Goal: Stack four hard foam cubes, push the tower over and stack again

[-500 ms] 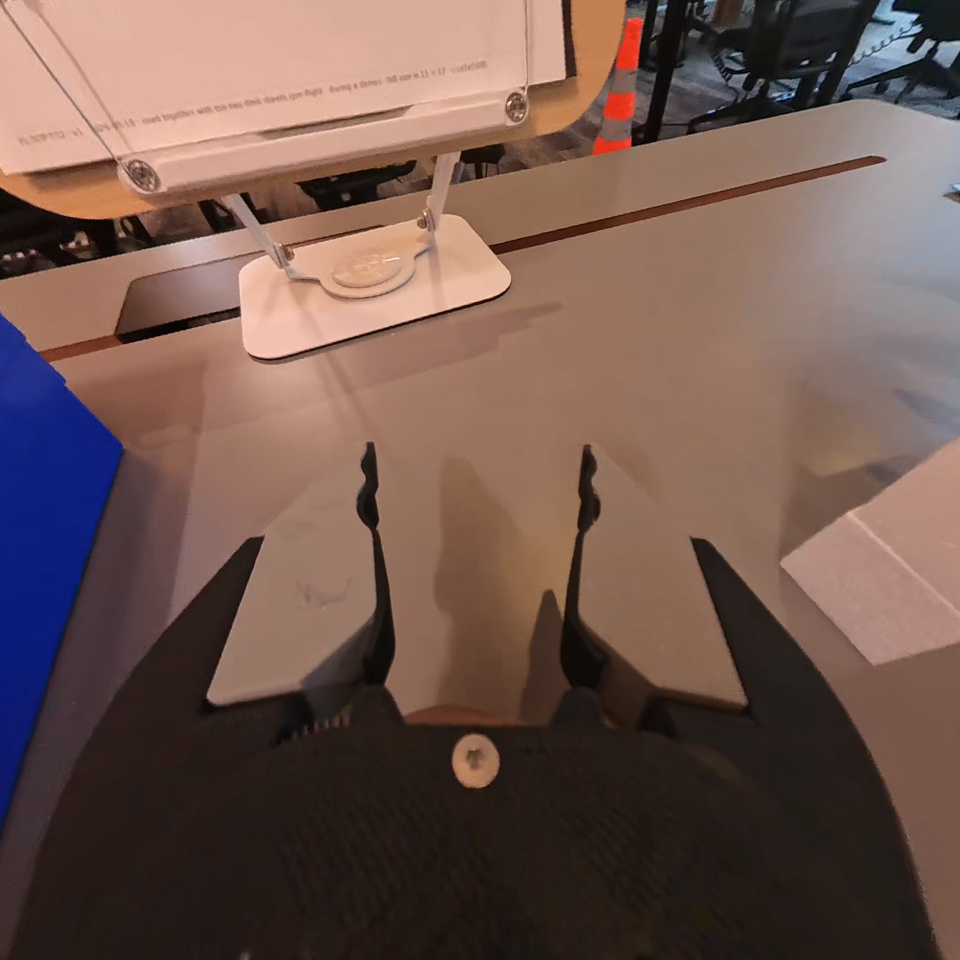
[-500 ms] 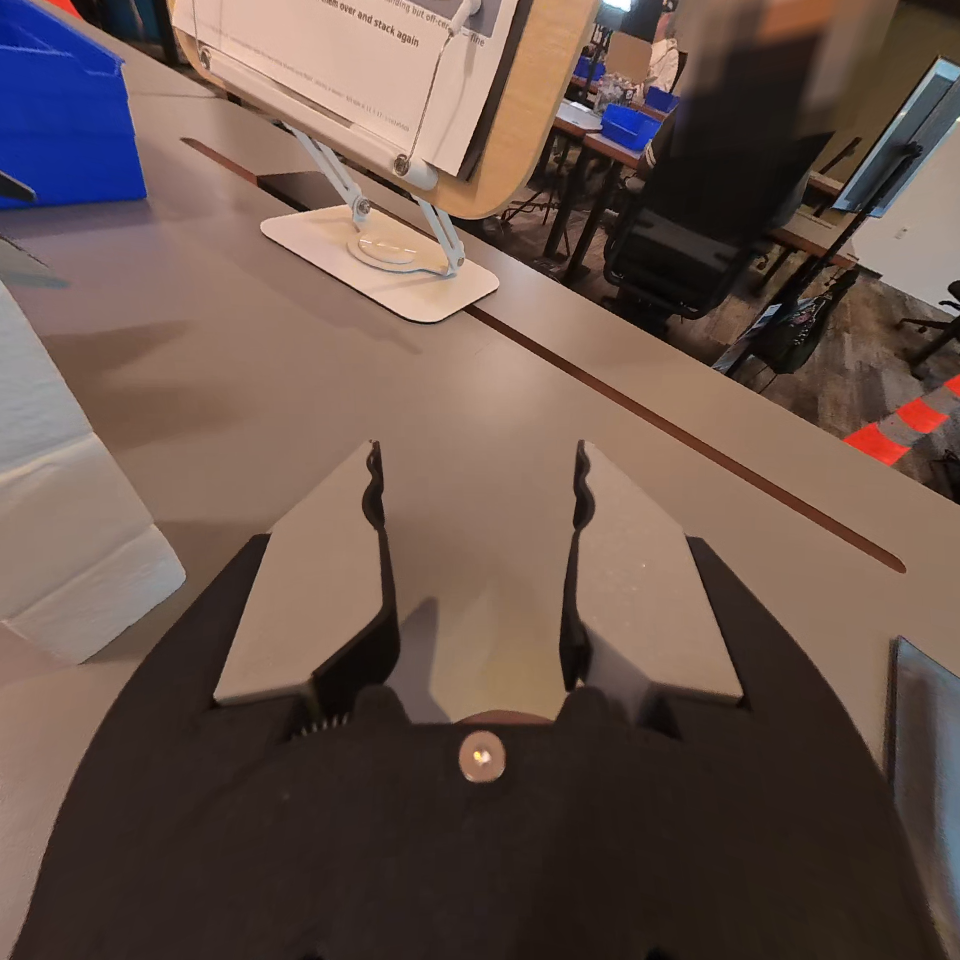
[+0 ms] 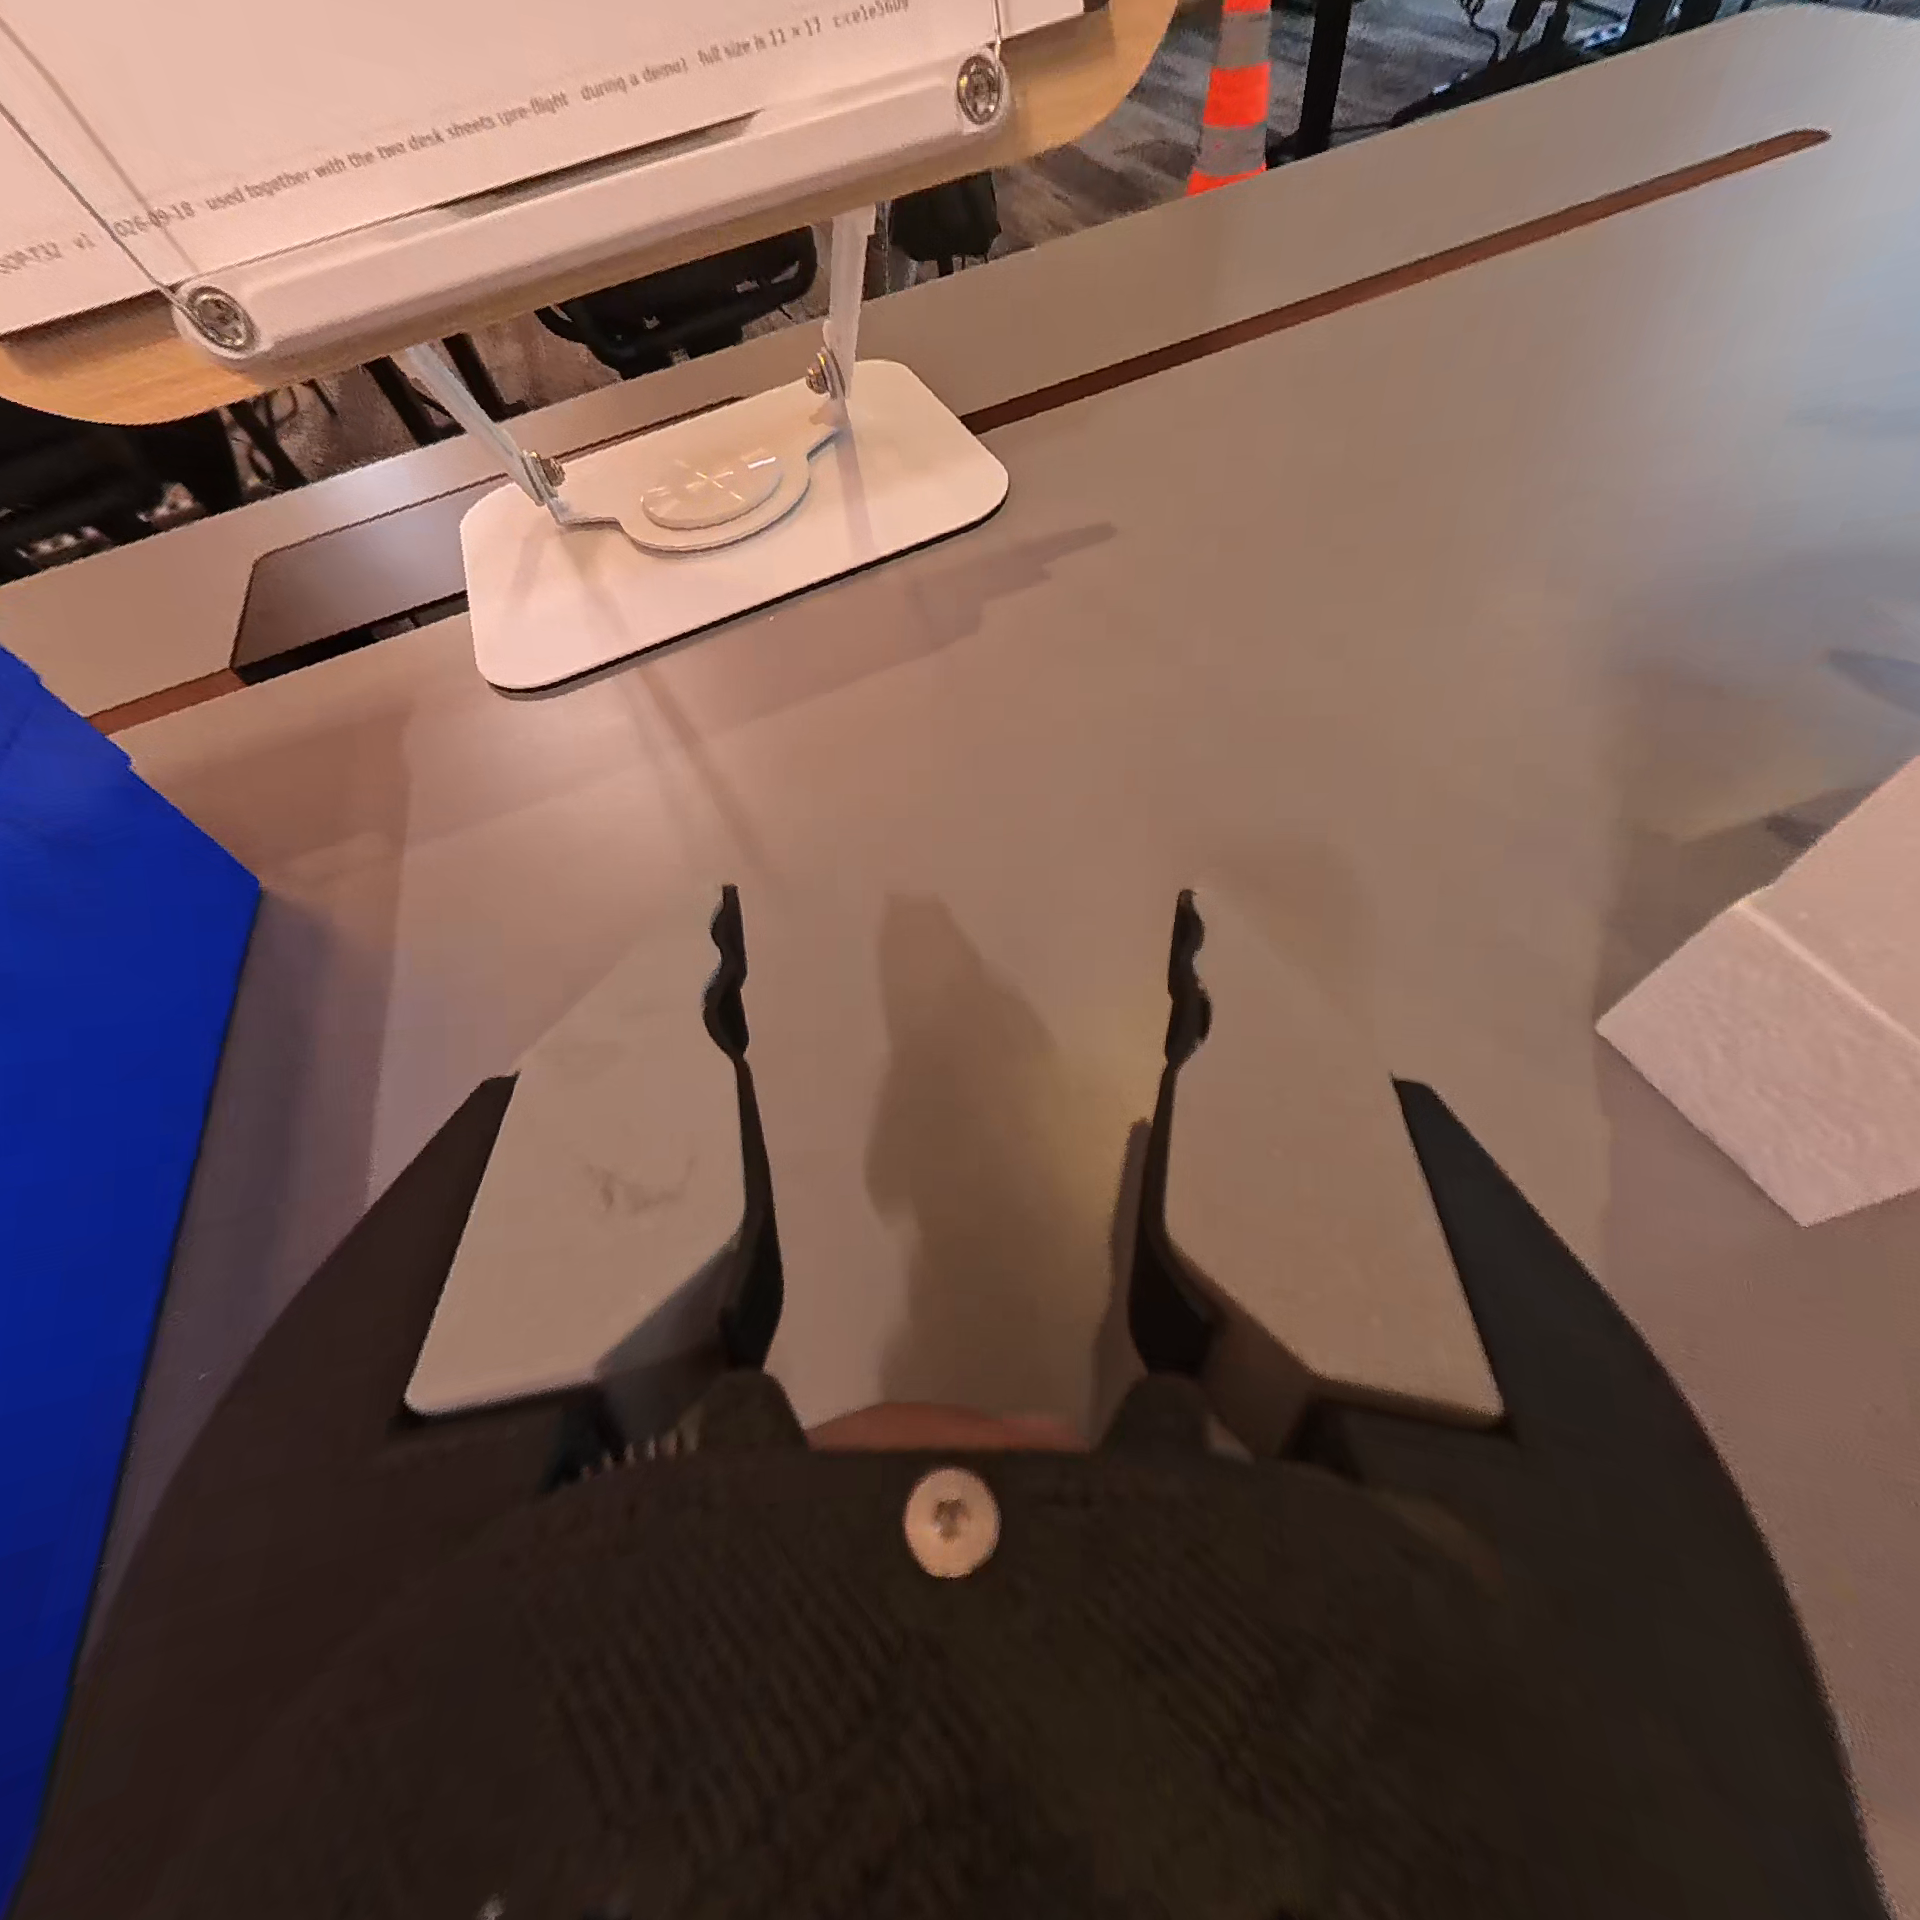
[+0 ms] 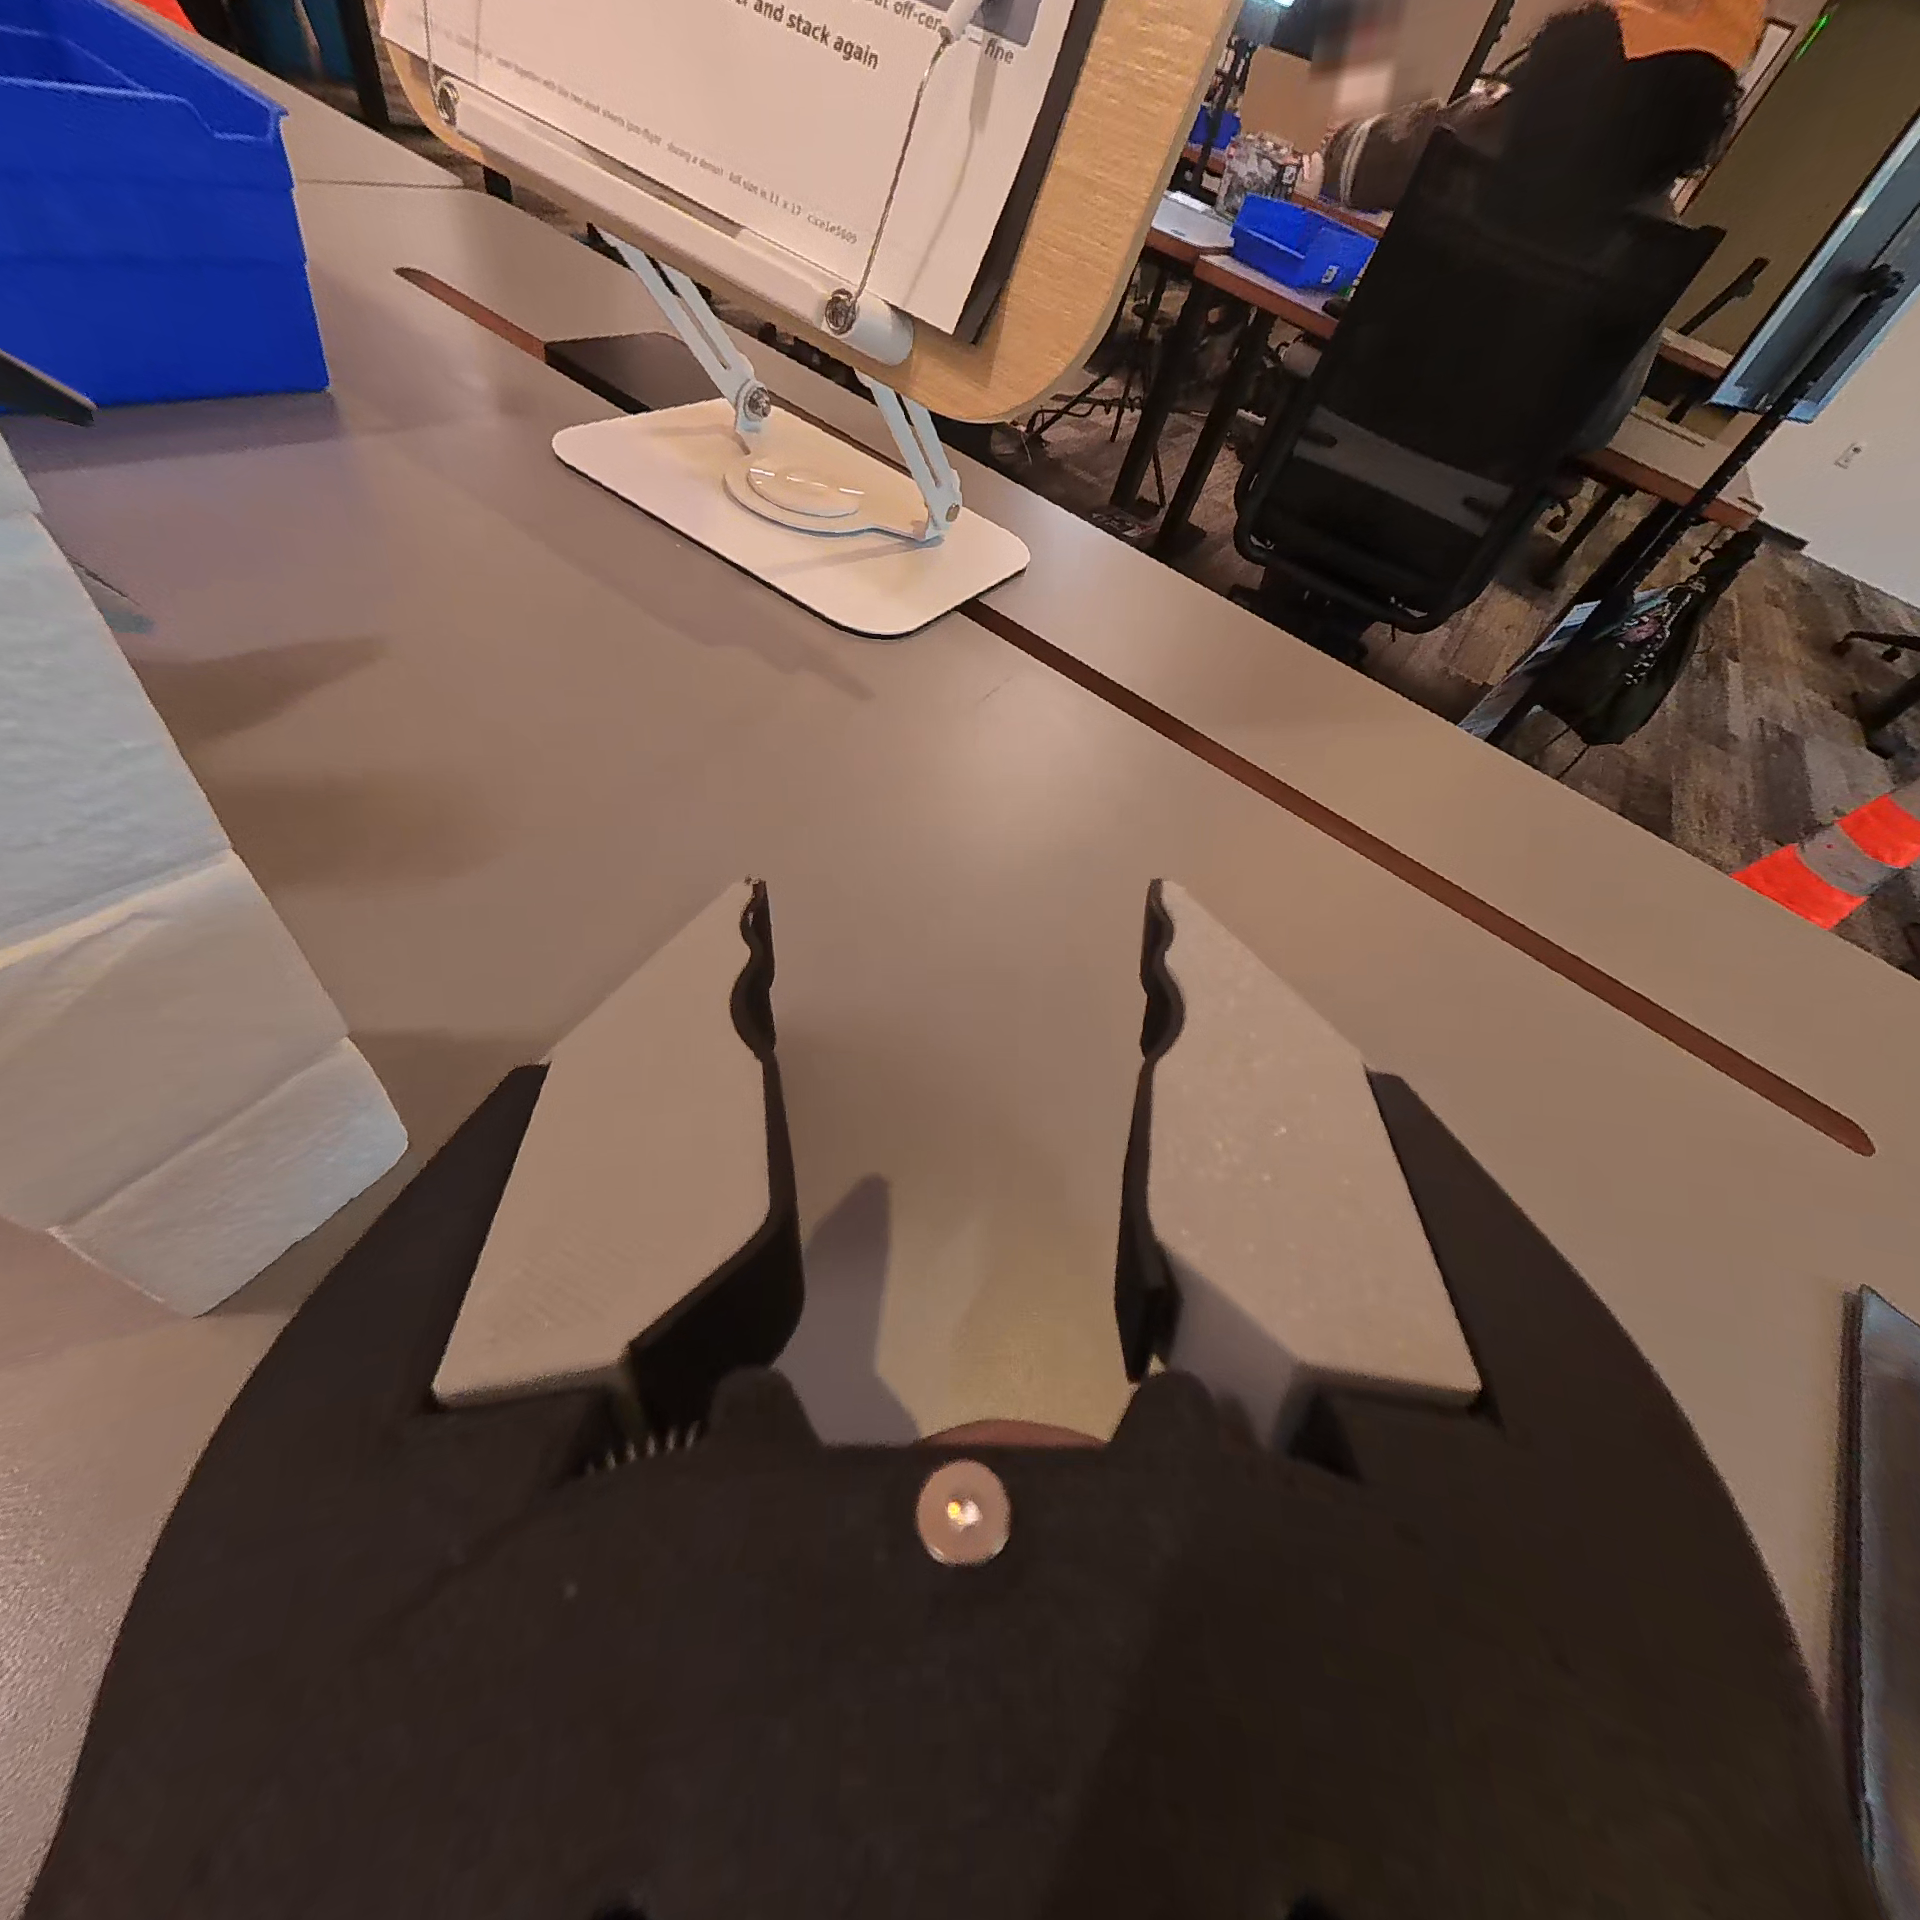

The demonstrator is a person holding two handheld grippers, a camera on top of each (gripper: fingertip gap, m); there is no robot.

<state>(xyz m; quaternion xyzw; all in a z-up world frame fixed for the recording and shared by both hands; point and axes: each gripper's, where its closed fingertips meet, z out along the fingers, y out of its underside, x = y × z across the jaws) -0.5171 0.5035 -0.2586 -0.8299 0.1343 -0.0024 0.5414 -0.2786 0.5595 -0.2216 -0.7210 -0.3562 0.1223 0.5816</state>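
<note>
Both grippers hang over the grey surface (image 3: 1299, 675) with nothing between their fingers. The left gripper (image 3: 956, 904) has its fingers spread wide over bare surface, and the right gripper (image 4: 956, 894) is likewise wide open and empty.

The foam cubes sit between the two grippers. In the left wrist view a white cube (image 3: 1808, 1049) juts in from the right edge of the picture, just beside the right finger, resting on the surface. In the right wrist view white foam (image 4: 135, 1060) fills the left edge: a lower block on the surface with at least one more set on top, a seam showing between them. How many are stacked cannot be told, since the picture cuts them off.

Toward the far edge of the surface stands a white stand (image 3: 727, 540) on a flat base, holding up a wooden board (image 4: 1101, 208) with a printed sheet (image 4: 748, 114) clipped to it. The stand is well apart from both grippers, and nothing lies between. A blue bin (image 4: 145, 218) sits toward the far left corner of the surface; in the left wrist view its wall is close beside the left finger. A dark flat thing (image 4: 1886, 1558) shows at the surface's right edge.

A thin dark slot (image 4: 1403, 862) runs along the surface near its far edge. Beyond it are a black chair (image 4: 1455, 395), other desks with blue bins, patterned floor, and an orange cone (image 3: 1236, 94).
</note>
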